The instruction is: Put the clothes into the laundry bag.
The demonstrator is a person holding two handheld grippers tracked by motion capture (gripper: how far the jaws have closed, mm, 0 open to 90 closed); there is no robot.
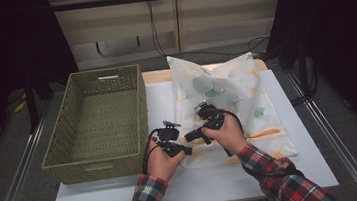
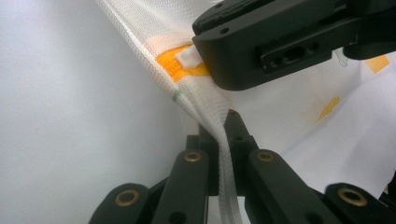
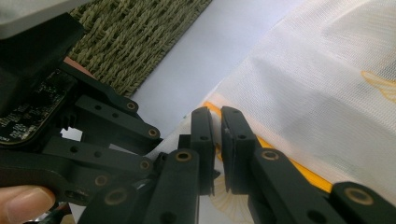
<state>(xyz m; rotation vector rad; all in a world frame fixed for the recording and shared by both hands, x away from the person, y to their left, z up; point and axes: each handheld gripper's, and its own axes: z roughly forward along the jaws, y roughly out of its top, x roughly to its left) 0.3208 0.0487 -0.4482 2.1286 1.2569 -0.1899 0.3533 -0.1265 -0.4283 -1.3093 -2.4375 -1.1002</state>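
Two tools (image 1: 187, 150) (image 1: 192, 135) pinch one cloth (image 1: 236, 94) beside one basket (image 1: 70, 137).

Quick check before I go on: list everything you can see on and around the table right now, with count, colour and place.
Cloth: one, white with green and orange print, on the right half of the table, its near-left edge pinched by both grippers.
Basket: one, olive-green woven, nothing in it, on the left side of the table.
Table: one, white top.
Cables: dark, hanging down the back wall.
Left gripper: one, black, jaws shut on the cloth hem.
Right gripper: one, black, jaws shut on the cloth edge beside the left one.
Sleeves: two, red plaid, at the table's near edge.
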